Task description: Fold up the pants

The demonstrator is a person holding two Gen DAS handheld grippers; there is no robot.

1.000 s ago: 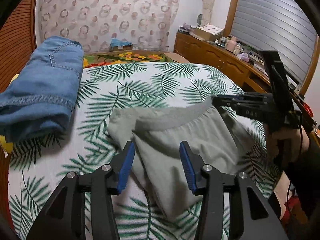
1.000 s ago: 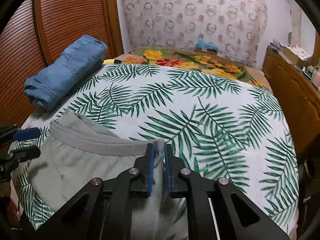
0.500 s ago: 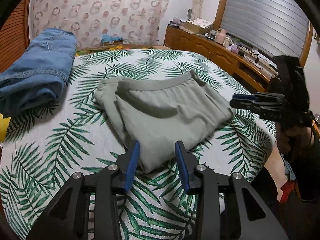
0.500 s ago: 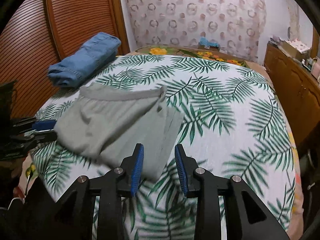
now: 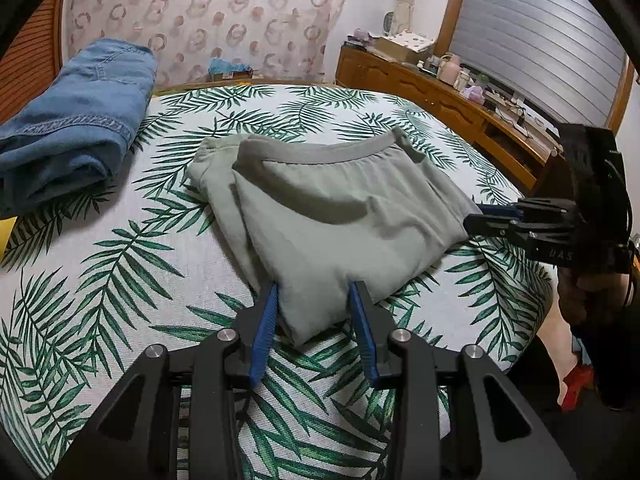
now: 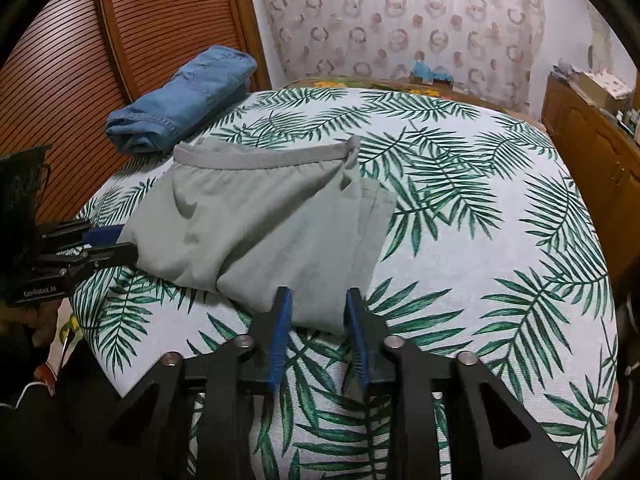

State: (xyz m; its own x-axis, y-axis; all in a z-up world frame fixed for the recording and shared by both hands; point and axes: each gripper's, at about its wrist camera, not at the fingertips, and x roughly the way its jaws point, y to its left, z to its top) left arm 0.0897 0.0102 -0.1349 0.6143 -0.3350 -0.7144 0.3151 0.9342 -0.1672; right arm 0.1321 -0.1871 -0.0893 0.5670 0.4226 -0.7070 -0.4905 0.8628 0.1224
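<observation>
**A:** Left wrist view first?

**B:** Grey pants [image 5: 340, 220] folded into a compact stack, lying on the leaf-print bed [image 5: 120, 280], waistband at the far edge. Left tongs [image 5: 314, 310] spread wide, blue pads either side of the near corner of the stack, not pinching it. Right tongs [image 5: 486, 218] seen side-on at the right, tips just beside the stack's right edge; gap between the fingers not readable from this angle. Folded blue jeans [image 5: 76, 120] at the far left of the bed, well apart from the grey stack. Wooden dresser [image 5: 440, 96] along the right wall.

**A:** And the right wrist view?

**B:** Same grey pants [image 6: 272, 224], waistband again farthest away, one lower layer peeking out on the right side. Right tongs [image 6: 316, 310] clearly spread, straddling the near hem without gripping. Left tongs [image 6: 108, 246] coming in from the left edge, tips at the stack's left side. Blue jeans [image 6: 184, 100] beyond, near the slatted wooden door [image 6: 120, 40].

**A:** How far along?

**B:** Judging by the neat layers and both tongs empty, folding looks essentially done. Possibly left: squaring that offset lower layer, or shifting the stack beside the jeans.
</observation>
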